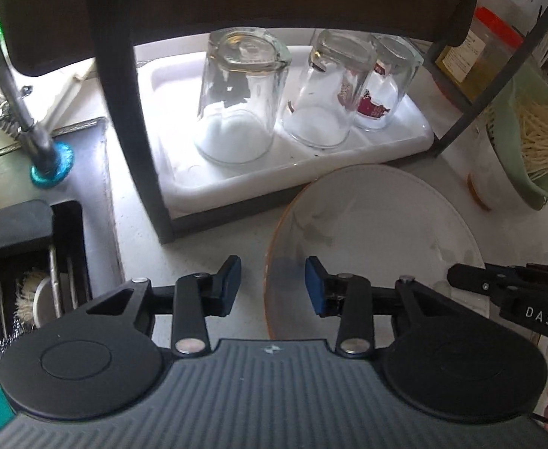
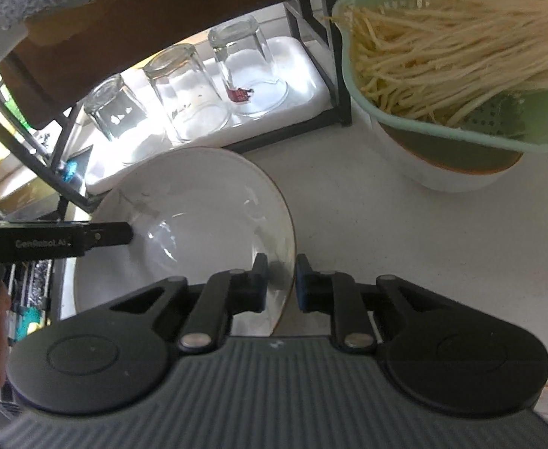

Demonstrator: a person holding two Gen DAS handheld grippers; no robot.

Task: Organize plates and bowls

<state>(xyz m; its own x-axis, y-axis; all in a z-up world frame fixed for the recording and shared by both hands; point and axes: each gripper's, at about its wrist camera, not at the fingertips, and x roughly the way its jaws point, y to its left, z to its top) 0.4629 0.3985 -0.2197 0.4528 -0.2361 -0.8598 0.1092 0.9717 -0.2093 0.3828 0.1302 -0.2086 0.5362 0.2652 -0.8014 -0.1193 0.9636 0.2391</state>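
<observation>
A: Item one, the plate?
B: White, brown-edged, faint leaf print. It lies on the pale bench, just in front of the black rack.

A: Left tongs?
B: Part open, straddling the plate's left rim. One blue pad is over the plate, the other is outside it over the bench. Neither presses on the rim.

A: Right tongs?
B: Narrow gap, rim of the plate between the pads. Whether they pinch it, I cannot tell.

A: Rack contents?
B: White tray on the lowest level, carrying three upturned glasses, the rightmost with a red print.

A: Other entries?
B: Green colander of pale noodles, seated in a white bowl, right of the rack. Jar with an orange lid behind. Faucet with a blue base at the left; below it a sink holding a brush and wire rack.
</observation>
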